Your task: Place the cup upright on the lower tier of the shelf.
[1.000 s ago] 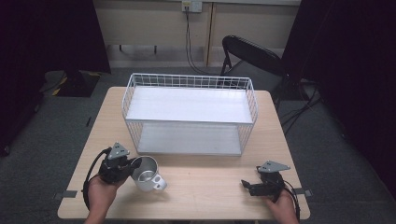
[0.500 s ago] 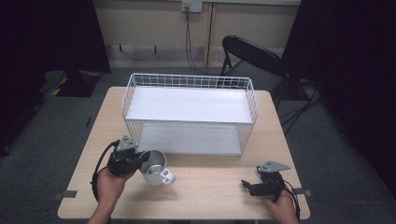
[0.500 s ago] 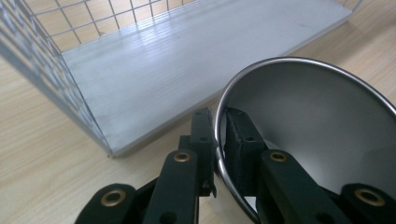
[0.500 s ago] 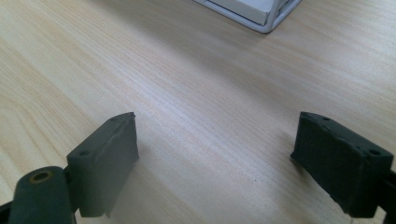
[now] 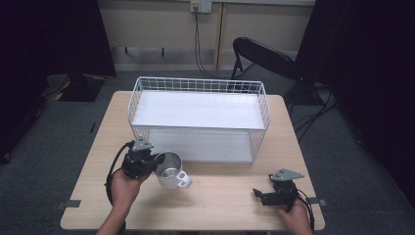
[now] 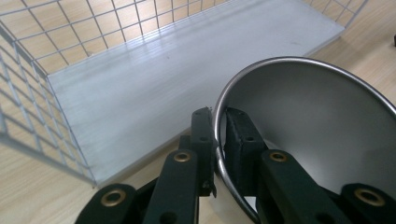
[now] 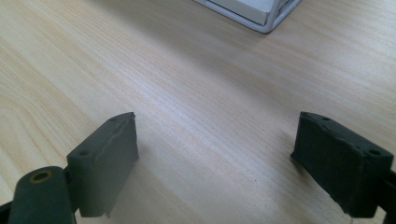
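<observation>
Tilting cup [image 5: 170, 170] mouth toward rack [image 5: 198, 110].

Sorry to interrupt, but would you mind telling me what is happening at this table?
A person's left gripper pinches the rim of a shiny steel mug, tilted just before the lower shelf of a white two-tier wire rack. The right gripper rests open on the pale wooden table, holding nothing.

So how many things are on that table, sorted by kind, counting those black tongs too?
Metal cup: 1
White wire shelf rack: 1
Black tongs: 2, the left tongs clamped on the cup's rim, the right tongs open with nothing between them
Total: 4
</observation>
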Demonstrator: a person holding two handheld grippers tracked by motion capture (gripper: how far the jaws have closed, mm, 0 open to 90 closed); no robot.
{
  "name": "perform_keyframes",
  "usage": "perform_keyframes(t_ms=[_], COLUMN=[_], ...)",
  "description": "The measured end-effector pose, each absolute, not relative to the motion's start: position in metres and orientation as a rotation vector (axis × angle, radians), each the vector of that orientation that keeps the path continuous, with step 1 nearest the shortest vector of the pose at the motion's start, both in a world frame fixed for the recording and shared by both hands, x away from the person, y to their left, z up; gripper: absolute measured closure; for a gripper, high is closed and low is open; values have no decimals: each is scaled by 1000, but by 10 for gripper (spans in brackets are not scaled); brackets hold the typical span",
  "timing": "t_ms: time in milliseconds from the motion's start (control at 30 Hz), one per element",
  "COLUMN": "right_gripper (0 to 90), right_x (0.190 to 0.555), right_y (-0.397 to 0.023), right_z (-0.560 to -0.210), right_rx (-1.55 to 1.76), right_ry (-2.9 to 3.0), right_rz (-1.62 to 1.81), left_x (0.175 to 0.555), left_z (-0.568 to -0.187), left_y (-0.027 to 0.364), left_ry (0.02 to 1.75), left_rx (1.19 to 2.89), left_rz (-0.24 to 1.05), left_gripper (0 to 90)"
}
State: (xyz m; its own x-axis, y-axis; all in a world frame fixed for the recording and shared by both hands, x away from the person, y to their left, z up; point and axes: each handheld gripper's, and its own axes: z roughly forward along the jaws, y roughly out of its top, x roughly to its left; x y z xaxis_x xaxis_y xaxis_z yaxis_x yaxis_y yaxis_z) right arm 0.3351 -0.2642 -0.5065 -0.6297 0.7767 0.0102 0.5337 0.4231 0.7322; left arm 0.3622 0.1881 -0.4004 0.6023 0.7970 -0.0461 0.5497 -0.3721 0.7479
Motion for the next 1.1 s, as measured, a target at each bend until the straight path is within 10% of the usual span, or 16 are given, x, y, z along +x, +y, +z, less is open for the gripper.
perform_keyframes(t_ms=[1100], right_gripper=[129], right_x=[335], right_y=[-264], right_z=[-506], right_rx=[1127], right_ry=[2352], right_rz=[1031], left_x=[388], left_z=[-398], left_y=[153], left_ry=[1119], left_rx=[2009], left_rz=[515], left_gripper=[823])
